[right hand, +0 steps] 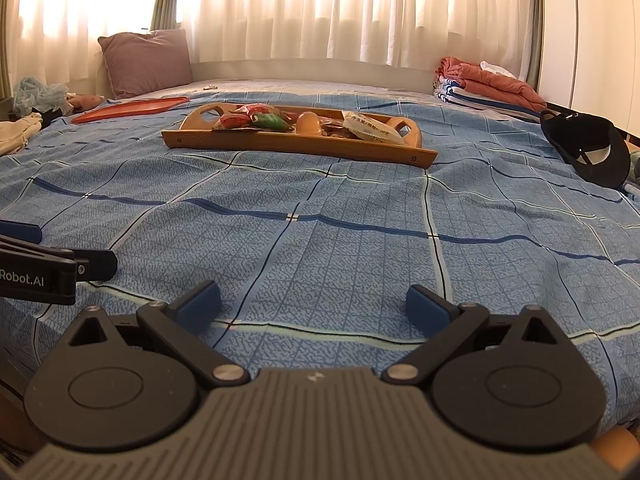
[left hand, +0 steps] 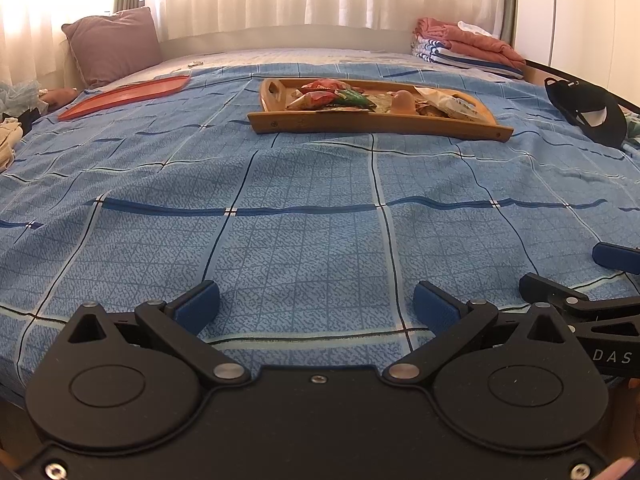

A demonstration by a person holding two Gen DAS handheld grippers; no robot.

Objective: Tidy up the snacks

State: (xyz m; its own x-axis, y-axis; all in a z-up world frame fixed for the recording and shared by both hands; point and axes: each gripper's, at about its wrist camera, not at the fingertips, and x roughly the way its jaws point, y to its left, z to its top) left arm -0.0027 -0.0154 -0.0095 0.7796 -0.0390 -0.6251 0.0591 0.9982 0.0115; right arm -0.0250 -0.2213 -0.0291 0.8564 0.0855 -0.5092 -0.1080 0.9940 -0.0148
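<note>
Bed (left hand: 304, 184) under blue checked cover, bearing everything. Wooden tray (left hand: 360, 124) mid-bed, well ahead of both grippers. Red tray (left hand: 128, 94) further back to the left, apart from the wooden one; nothing seen on it from this low angle. Black cap (left hand: 588, 108) at right edge, folded laundry (left hand: 472, 46) behind it, pillow (left hand: 114, 44) at far left.

Snacks (left hand: 332, 98) heaped loosely in wooden tray: red and green packets to the left, a white packet (right hand: 370, 126) to the right, a rounded tan item between. None visible on the cover.

Left gripper (left hand: 316, 300) and right gripper (right hand: 314, 300) low over near edge of bed, side by side; fingers of both spread wide, holding nothing.

Judgement: fits either snacks gathered and done, or sorting toward red tray pending. Step not settled; any further pick calls for a long reach forward.
</note>
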